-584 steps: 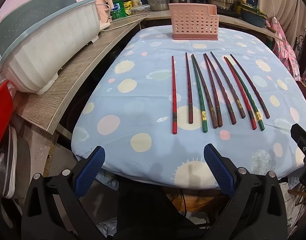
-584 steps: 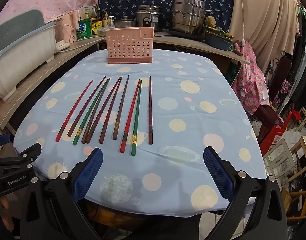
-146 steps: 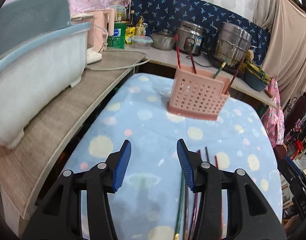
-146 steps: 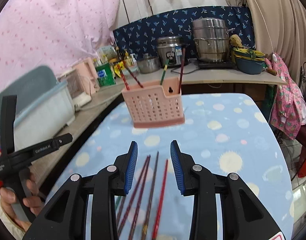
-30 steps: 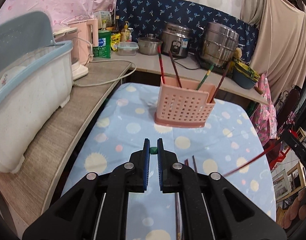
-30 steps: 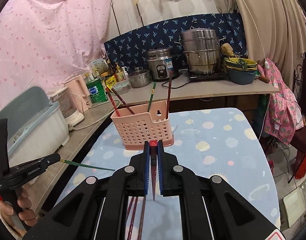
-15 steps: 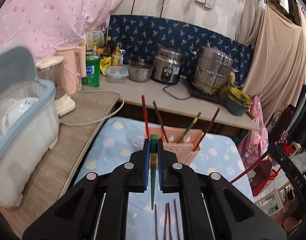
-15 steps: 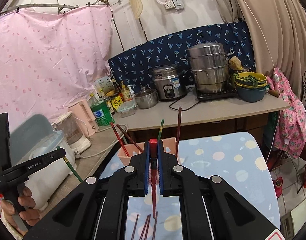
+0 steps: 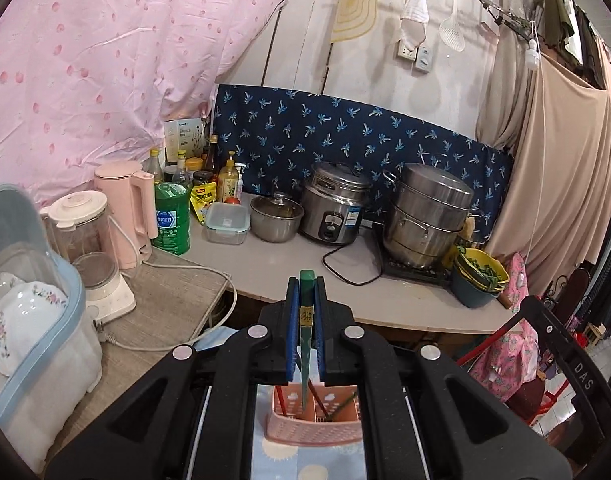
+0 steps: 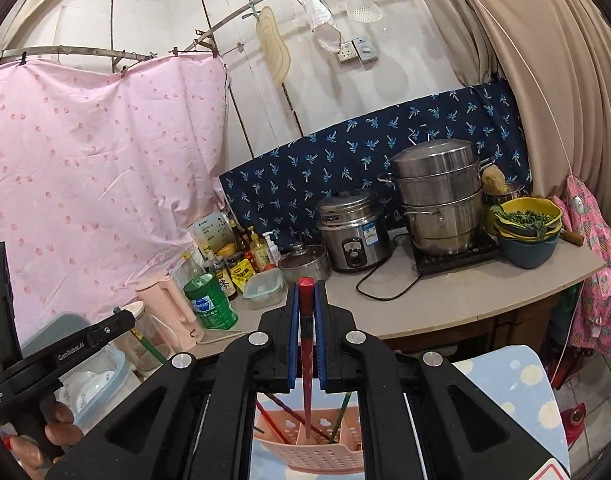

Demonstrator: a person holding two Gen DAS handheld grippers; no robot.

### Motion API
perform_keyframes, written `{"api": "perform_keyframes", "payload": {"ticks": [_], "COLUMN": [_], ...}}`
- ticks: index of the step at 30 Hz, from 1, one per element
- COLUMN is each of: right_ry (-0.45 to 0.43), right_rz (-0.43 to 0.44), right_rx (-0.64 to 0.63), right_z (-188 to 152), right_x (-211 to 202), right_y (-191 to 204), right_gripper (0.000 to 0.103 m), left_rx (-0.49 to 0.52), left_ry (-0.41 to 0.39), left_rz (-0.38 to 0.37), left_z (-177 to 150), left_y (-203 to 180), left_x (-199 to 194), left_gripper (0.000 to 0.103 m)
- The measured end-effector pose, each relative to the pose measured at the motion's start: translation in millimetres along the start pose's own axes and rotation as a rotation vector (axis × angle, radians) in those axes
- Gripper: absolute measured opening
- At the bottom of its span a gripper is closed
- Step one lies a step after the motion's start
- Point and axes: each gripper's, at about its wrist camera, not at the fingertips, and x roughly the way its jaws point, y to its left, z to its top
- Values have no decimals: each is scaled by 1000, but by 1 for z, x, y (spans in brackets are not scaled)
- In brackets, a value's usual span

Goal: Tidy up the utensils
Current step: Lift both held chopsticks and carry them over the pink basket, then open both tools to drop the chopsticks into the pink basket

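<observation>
Left tongs (image 9: pixel 306 312) are shown closed on a green chopstick (image 9: pixel 304 344), clamped near its thick upper end; right tongs (image 10: pixel 305 316) are closed likewise on a red chopstick (image 10: pixel 306 340). In each wrist view the held stick hangs with its long axis close to vertical, thin tip downward.

The pink perforated basket (image 9: pixel 313 430) stands on the spotted cloth of the worktop (image 9: pixel 321 464), directly below both tongs. The green tip is seen over the basket's left compartment, and the red tip at or just inside the opening near the central divider (image 10: pixel 308 438); actual depth of entry cannot be told. Several chopsticks already lean inside the basket.

The coming move is judged a straight descent along each stick's own axis, then release. Neither hand is clearly nearer; the red tip appears marginally lower. Collision with the leaning sticks is the likely hazard.
</observation>
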Motion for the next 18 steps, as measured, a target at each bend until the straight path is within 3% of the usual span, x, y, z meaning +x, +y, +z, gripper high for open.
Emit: {"api": "perform_keyframes", "payload": {"ticks": [8, 18], "right_ry": [85, 178], "right_rz": [-24, -52], "right_rx": [-7, -15], "right_z": [-35, -76], "right_x": [48, 78], "right_y": [-12, -24], "right_gripper": [7, 10], "left_rx": [-2, -12], "left_ry": [71, 156], "left_rz": [11, 13], "left_z": [-26, -61], "left_y": [6, 21], "left_x": [49, 76], "left_gripper": [7, 8]}}
